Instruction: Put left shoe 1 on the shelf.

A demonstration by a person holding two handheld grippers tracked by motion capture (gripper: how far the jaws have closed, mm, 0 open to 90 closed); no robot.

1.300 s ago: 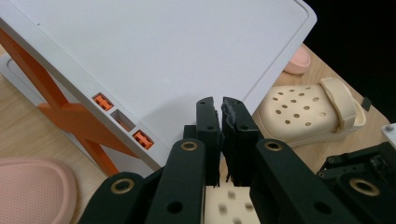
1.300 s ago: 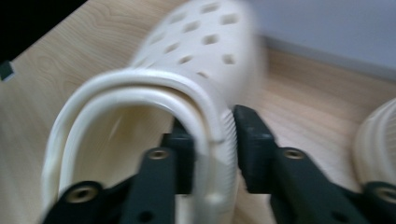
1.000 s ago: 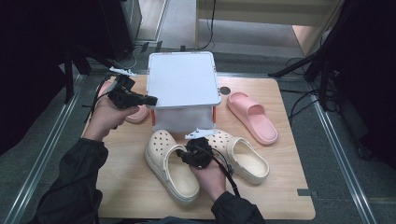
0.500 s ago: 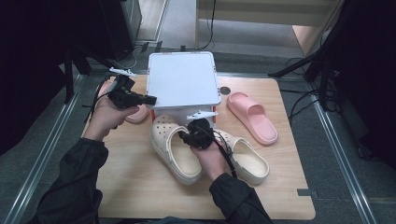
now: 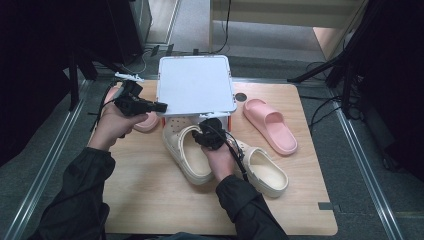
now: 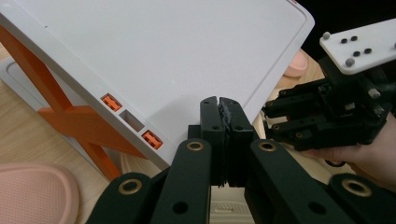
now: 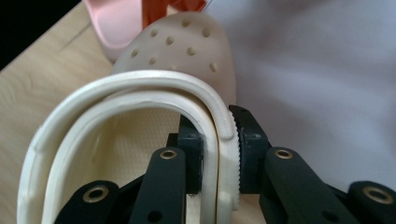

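One cream clog (image 7: 140, 107) is gripped by the right gripper (image 7: 219, 154) and half pushed under the white rack (image 5: 196, 82); the left gripper (image 6: 219, 135) is closed on nothing, and the second clog (image 5: 265, 172) is not yet stored

left gripper (image 5: 161, 106) is raised level, its jaws pressed together; right gripper (image 7: 219, 154) points forward and down, jaws clamped.

Cream clog (image 5: 187, 152), toe dotted with round holes, beside a second cream clog (image 5: 262, 170); both grippers black, left gripper (image 6: 223, 114) and right gripper (image 7: 219, 154), brass-coloured rivets on the arms. White shelf top (image 5: 196, 82) on orange crossed legs (image 6: 70, 116), with small orange tabs along its edge. Pale pink slide (image 5: 270, 125) on the light wood-grain table (image 5: 150, 200); dark sleeves (image 5: 80, 195).
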